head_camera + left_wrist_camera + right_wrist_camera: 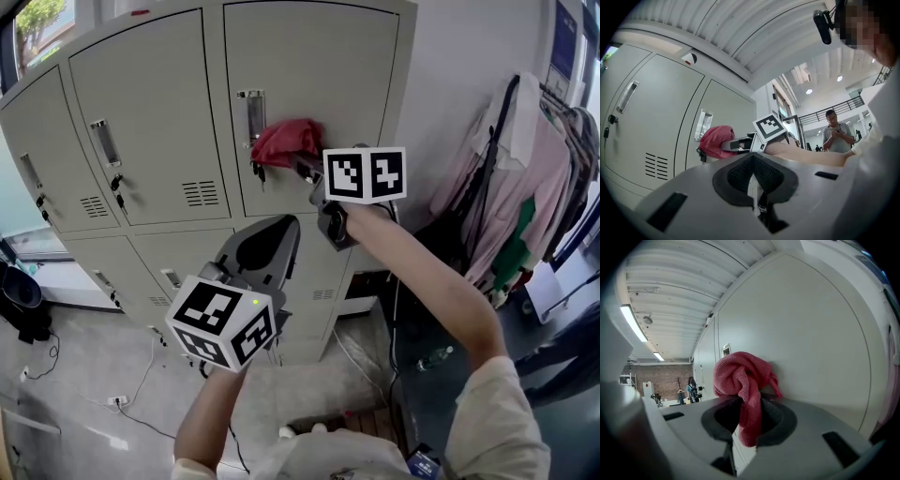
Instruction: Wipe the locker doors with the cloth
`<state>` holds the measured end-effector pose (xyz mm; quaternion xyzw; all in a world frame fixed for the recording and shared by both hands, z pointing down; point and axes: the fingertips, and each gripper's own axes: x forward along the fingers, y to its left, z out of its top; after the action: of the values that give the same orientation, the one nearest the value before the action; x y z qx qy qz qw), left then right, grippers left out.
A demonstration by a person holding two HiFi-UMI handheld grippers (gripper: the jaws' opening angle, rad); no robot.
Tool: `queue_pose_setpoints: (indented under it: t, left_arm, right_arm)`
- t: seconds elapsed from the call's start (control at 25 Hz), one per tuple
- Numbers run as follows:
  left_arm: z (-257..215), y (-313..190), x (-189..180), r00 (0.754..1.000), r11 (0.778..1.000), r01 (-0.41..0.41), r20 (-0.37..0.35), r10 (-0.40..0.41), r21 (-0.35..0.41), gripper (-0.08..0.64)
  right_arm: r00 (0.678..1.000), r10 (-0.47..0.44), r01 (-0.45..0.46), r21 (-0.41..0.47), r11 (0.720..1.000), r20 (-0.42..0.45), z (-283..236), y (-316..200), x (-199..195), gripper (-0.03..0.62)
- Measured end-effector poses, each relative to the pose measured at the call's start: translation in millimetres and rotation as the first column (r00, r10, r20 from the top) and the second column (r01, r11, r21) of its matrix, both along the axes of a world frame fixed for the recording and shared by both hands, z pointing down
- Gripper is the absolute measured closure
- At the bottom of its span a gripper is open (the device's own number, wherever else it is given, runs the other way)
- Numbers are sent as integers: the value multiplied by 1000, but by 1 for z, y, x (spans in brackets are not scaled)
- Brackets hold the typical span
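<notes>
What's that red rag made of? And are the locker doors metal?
The red cloth looks like soft woven fabric, maybe microfibre: fine ribbed texture, bunched folds. The locker doors look like painted sheet metal: smooth pale grey, with punched vent slots.

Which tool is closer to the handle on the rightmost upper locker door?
Right. The right tool holds the cloth right beside the handle; the left tool sits lower, well below it.

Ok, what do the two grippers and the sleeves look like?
Both the left gripper and right gripper are grey plastic shells with black textured pads. Each carries a white cube printed with black square markers; the left one shows a small green dot. The person wears short pale cream sleeves.
</notes>
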<state>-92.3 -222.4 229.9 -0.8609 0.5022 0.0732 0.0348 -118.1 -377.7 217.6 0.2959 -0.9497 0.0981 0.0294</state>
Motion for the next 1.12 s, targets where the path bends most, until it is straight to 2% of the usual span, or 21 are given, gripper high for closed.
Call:
queue_pose_setpoints:
  t: [0.16, 0.4, 1.12]
  left_arm:
    - [0, 2, 0, 1000, 1000, 2, -1, -2, 2, 555]
    - [1, 1, 2, 1000, 1000, -7, -4, 7, -3, 555]
    - [1, -8, 55, 994, 994, -108, 21, 109, -8, 555]
  right_arm:
    - [1000, -9, 9, -4, 1000, -18, 6, 3, -9, 518]
    - [1000, 10, -10, -3, 1000, -24, 8, -1, 3, 518]
    - [987, 159, -160, -9, 987, -25, 15, -26, 99, 518]
